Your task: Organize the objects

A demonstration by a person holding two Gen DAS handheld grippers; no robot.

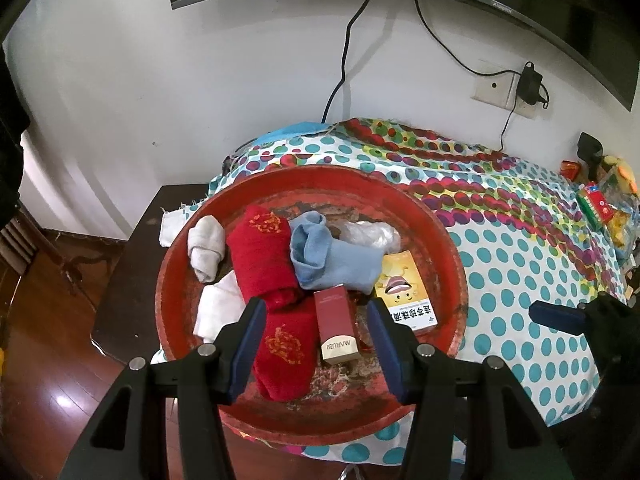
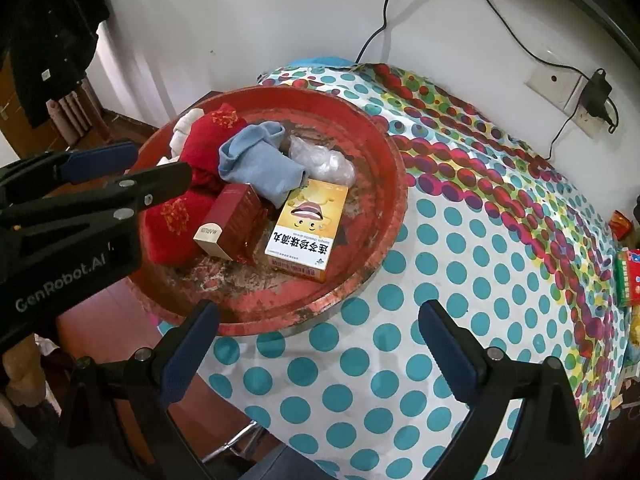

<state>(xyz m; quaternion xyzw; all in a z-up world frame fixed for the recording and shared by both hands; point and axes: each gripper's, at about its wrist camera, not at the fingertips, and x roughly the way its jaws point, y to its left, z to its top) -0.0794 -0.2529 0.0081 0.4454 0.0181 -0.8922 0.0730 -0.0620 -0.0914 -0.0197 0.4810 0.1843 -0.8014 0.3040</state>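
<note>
Socks (image 1: 276, 272) half bury tray (image 1: 440, 224) clutter; both tools (image 1: 316, 310) (image 2: 320, 314) gape, empty.

Tray (image 1: 448, 264) on a cloth-covered table (image 1: 520, 264), under and ahead of the left gripper (image 1: 316, 308). In the tray, between that gripper's fingers: a box (image 1: 334, 330), with a sock (image 1: 280, 344) left of it. Ahead: a second sock (image 1: 336, 260); a bag (image 1: 370, 234) behind that. Carton (image 1: 408, 292) to the right. Right gripper (image 2: 320, 316) over the cloth, near the tray's rim, the carton ahead of it.
</note>
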